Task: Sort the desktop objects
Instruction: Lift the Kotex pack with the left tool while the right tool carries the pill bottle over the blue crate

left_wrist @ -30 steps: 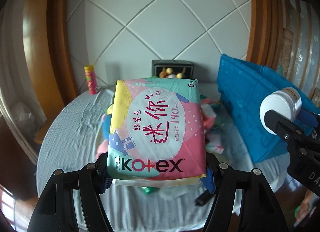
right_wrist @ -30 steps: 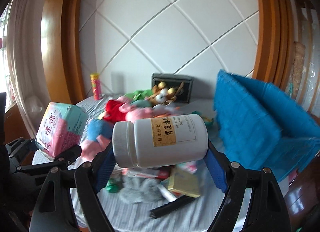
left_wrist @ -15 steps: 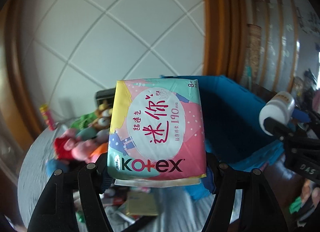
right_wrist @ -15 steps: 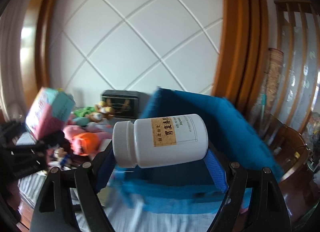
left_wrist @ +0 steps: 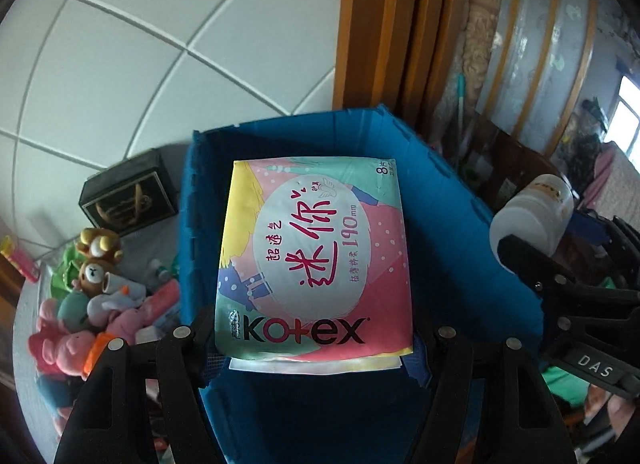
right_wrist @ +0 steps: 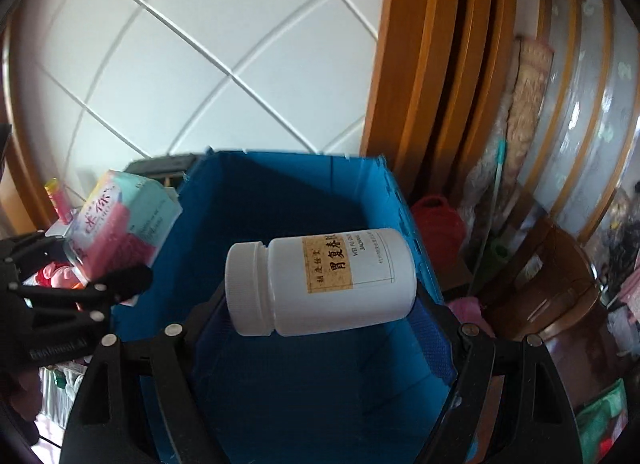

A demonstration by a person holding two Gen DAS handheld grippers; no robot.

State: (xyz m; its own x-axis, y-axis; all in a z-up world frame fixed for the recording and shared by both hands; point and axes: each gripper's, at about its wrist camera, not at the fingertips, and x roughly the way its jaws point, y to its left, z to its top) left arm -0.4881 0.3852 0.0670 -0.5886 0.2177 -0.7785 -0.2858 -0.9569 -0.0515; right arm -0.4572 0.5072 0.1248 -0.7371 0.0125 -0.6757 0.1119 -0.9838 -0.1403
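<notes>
My left gripper (left_wrist: 312, 348) is shut on a pink and teal Kotex pad pack (left_wrist: 316, 260), held above the open blue bin (left_wrist: 452, 223). The pack also shows in the right wrist view (right_wrist: 120, 232), at the bin's left wall. My right gripper (right_wrist: 320, 324) is shut on a white medicine bottle (right_wrist: 324, 280) lying sideways, cap to the left, over the inside of the blue bin (right_wrist: 280, 215). The bottle also shows in the left wrist view (left_wrist: 532, 211), to the right of the bin.
A heap of plush toys (left_wrist: 92, 304) and small items lies on the cloth-covered table left of the bin. A black box (left_wrist: 128, 195) stands against the tiled wall. A wooden chair (right_wrist: 560, 276) and clutter stand right of the bin.
Both grippers have swung right from the toy-covered table to above the blue bin, each still holding its object.
</notes>
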